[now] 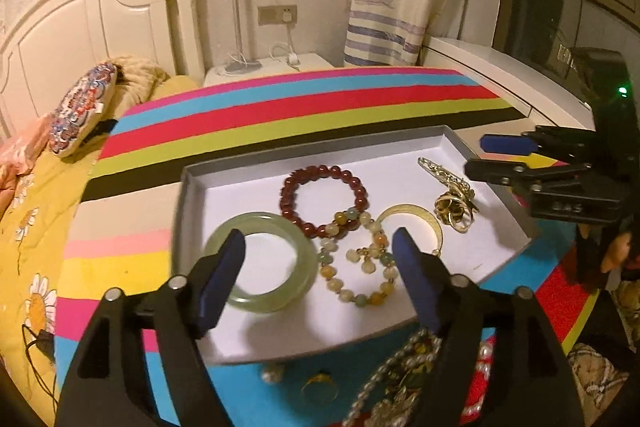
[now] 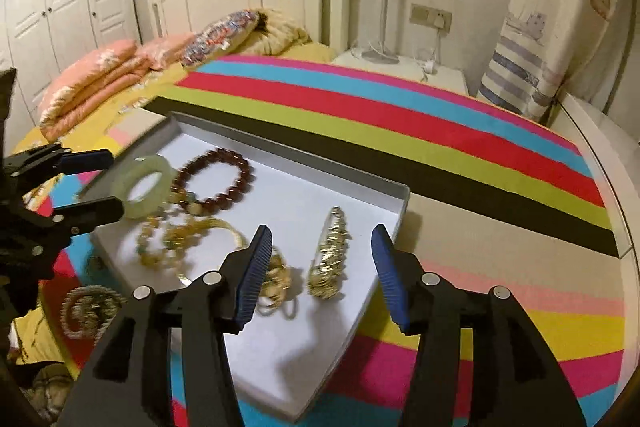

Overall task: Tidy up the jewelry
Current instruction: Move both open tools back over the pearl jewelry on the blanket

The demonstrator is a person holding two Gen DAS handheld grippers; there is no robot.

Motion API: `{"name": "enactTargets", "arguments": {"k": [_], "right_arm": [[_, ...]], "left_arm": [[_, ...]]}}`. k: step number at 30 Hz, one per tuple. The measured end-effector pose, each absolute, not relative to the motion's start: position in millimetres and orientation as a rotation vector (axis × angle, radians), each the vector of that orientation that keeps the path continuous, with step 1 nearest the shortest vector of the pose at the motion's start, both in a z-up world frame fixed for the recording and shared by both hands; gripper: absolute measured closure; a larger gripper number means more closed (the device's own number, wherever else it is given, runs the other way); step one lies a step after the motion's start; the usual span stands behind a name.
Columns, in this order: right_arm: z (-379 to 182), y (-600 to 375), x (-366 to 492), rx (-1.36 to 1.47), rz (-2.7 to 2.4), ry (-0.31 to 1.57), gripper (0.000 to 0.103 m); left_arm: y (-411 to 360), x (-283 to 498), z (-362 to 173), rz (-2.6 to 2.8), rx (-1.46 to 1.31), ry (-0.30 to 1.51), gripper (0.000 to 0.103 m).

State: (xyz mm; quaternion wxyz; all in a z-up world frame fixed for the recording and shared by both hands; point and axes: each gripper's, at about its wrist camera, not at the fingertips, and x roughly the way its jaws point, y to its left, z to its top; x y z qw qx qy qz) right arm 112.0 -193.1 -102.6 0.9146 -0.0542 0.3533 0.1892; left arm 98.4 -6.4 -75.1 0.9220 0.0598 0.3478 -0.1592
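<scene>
A shallow white box with a grey rim lies on a striped cloth. It holds a pale green jade bangle, a dark red bead bracelet, a mixed bead bracelet, a gold cuff, gold rings and a gold clip. My left gripper hovers open over the bangle and the mixed beads, its pads touching neither. My right gripper stands open above the gold clip, with the gold rings by its left finger. In the left wrist view the right gripper is at the box's right corner.
Outside the box, near its front edge, lie a gold ring and a pile of pearl strands. The striped cloth covers a bed with pillows and a white headboard behind. A bedside table stands at the back.
</scene>
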Motion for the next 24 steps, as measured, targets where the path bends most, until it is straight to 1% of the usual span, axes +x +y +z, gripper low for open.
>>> {"name": "enactTargets", "arguments": {"k": [1,3,7,17,21,24], "right_arm": [[-101,-191,108,-0.112,0.397,0.72,0.053],[-98,-188,99,-0.123,0.405,0.703,0.053],[-96,-184,86,-0.136,0.416,0.687,0.052],[-110,-173,40,-0.165,0.506,0.695,0.052],[-121,-163,26,-0.187,0.547,0.71,0.052],[-124,-158,19,-0.209,0.541,0.7,0.05]], "left_arm": [[-4,95,-73,-0.319,0.125,0.706,0.019],[0,87,-70,-0.299,0.136,0.685,0.014],[10,73,-66,-0.267,0.149,0.667,0.01],[39,22,-68,-0.261,0.095,0.653,0.01],[31,0,-75,-0.297,0.124,0.641,0.01],[16,-14,-86,-0.376,0.201,0.646,0.01]]}}
